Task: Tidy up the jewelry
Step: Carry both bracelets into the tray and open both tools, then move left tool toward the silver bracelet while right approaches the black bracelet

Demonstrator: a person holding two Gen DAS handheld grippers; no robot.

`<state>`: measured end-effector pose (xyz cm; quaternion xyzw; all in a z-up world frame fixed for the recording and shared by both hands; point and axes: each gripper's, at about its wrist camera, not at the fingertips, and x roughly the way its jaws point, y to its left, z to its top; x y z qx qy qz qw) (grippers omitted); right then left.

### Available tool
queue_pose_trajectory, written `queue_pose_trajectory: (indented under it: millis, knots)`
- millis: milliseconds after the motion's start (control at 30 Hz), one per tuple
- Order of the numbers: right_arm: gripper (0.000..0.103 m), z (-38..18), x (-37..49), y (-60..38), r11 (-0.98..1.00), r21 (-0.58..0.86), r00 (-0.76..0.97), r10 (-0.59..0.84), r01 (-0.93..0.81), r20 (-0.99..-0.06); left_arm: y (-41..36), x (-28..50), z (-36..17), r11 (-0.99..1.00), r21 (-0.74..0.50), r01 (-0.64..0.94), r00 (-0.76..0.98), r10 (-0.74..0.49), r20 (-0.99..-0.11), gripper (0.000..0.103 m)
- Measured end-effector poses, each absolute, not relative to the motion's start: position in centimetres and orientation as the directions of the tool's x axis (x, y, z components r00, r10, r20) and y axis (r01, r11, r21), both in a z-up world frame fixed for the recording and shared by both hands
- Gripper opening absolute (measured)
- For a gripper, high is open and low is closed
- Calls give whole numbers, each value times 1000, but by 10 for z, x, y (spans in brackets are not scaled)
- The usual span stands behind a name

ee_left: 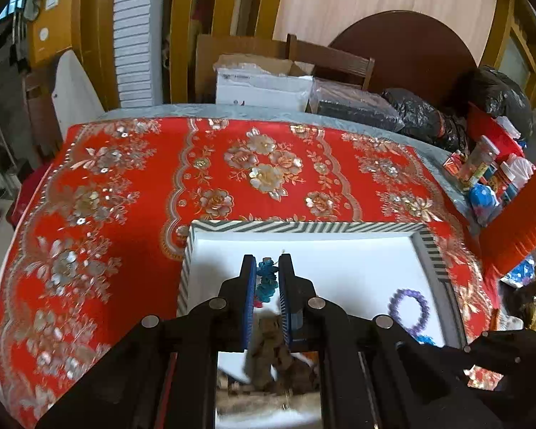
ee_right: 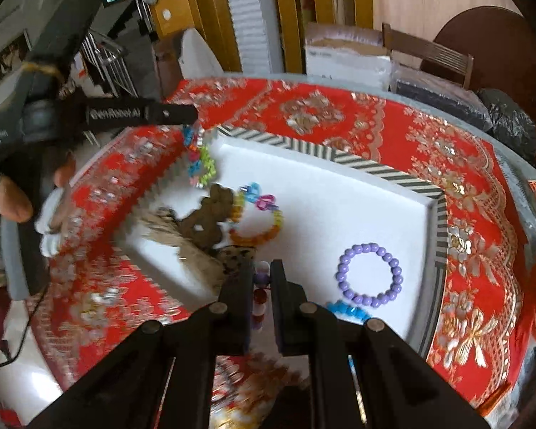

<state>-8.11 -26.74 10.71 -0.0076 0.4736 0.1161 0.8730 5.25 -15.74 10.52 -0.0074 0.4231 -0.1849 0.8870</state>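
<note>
Colourful chain bracelet [ee_right: 200, 159] dangling from left gripper [ee_right: 193, 121] above tray's left edge, blurred; same piece seen as turquoise links [ee_left: 267, 279] pinched between nearly closed fingers [ee_left: 248, 286]. Right gripper [ee_right: 261, 279] narrowed on a strand of purple, red and white beads [ee_right: 260, 296], low over white tray [ee_right: 339, 193]. Inside tray: purple bead bracelet [ee_right: 370, 275], orange-yellow chain bracelet [ee_right: 259, 218], brown tasselled piece [ee_right: 203, 221], blue beads [ee_right: 350, 311] at near rim. Tray sitting on table under red floral cloth [ee_left: 125, 178].
</note>
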Motion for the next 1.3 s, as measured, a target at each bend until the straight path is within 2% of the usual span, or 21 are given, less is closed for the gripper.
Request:
queue_pose_trajectory:
  millis: [200,467,533,633,700,833,967,1300]
  knots:
    - [9,72,-41,-284,994,27,476,75,-108,-876,-152,79,69,953,-166,254,539,-282,-794,11]
    - [10,53,-23,-292,998,20,449,45,-59,-893,-132,86,49,966,-178,187,528,-251,-811,12]
    - [11,58,-25,-291,997,36,437,62,-69,-897,-131,85,49,965,-187,186,526,-258,-810,19]
    - [22,80,-38,-292,994,63,458,97,-88,-884,-129,78,57,961,-207,184,535,-275,-799,27]
    - [37,102,-52,-295,994,58,484,97,-95,-870,-128,68,68,960,-205,192,553,-278,-785,28]
    - [39,141,-85,-300,991,47,529,106,-123,-842,-129,42,92,951,-214,224,574,-306,-760,29]
    - [50,166,-131,-310,993,40,579,98,-112,-809,-137,5,112,940,-189,284,588,-327,-740,29]
    - [51,154,-214,-329,987,154,621,95,41,-778,-159,-81,126,905,-167,391,577,-382,-722,29]
